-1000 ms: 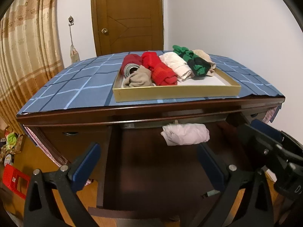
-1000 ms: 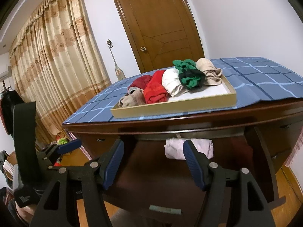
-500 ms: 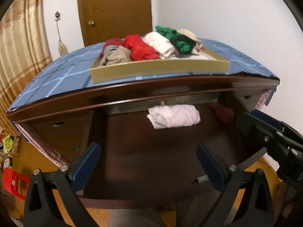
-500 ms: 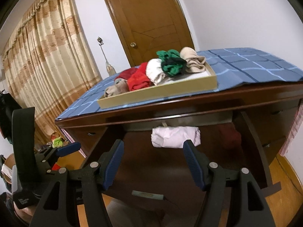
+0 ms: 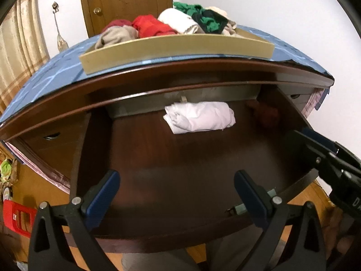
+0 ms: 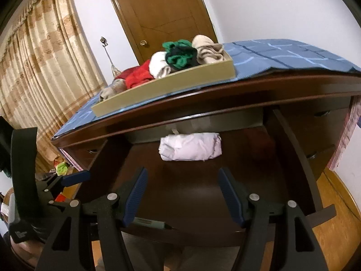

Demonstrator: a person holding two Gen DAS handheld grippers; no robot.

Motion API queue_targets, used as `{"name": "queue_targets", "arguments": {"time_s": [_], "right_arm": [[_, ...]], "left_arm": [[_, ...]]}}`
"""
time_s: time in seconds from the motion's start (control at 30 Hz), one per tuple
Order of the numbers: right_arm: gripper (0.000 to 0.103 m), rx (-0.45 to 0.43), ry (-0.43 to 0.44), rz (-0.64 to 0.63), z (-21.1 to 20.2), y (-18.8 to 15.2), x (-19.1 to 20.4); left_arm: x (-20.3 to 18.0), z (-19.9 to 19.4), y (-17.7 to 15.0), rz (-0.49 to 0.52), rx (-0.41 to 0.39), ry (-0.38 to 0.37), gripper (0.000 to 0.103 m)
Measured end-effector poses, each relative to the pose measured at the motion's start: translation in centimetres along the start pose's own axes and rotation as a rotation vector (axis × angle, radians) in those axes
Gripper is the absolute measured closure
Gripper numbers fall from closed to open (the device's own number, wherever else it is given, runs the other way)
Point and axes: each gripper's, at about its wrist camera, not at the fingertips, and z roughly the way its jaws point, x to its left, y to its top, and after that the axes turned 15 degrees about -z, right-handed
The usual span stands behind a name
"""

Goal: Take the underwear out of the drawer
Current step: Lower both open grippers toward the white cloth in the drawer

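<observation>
A rolled pale pink-white underwear (image 5: 199, 117) lies at the back of the open dark wooden drawer (image 5: 180, 169); it also shows in the right wrist view (image 6: 190, 146). A dark red piece (image 5: 264, 114) lies in the drawer's back right corner, dim and partly hidden. My left gripper (image 5: 177, 192) is open and empty over the drawer's front. My right gripper (image 6: 183, 194) is open and empty, also over the front, short of the pale roll. Each gripper shows at the edge of the other's view.
A shallow tan tray (image 5: 176, 48) on the blue checked cloth (image 6: 270, 56) atop the dresser holds several rolled garments, red, white, green and beige. A wooden door (image 6: 158, 15) and curtains (image 6: 45, 67) stand behind. A red crate (image 5: 17, 216) sits on the floor at left.
Both grippers have dropped lower and moved in toward the drawer; the pale roll looms larger and the tray top is seen from below. Both stay open.
</observation>
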Motion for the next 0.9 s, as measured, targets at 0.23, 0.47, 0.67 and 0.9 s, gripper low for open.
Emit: {"name": "queue_targets", "arguments": {"time_s": [0.23,0.47,0.67,0.9], "right_arm": [[0.035,0.027,-0.013,0.037,1.0,-0.5,-1.6],[0.035,0.054,-0.024,0.089,1.9,0.5,-3.4],[0.036,0.107,0.014,0.16,4.1,2.0,-5.2],[0.036,0.298,0.084,0.186,8.9,3.2,-6.6]], "left_arm": [[-0.2,1.1,1.6,-0.007,0.04,-0.011,0.001],[-0.8,3.3,4.1,-0.07,0.079,0.024,0.001],[-1.7,5.2,5.4,-0.056,0.095,0.079,0.005],[-1.4,7.3,6.5,-0.133,0.144,0.093,0.017]]}}
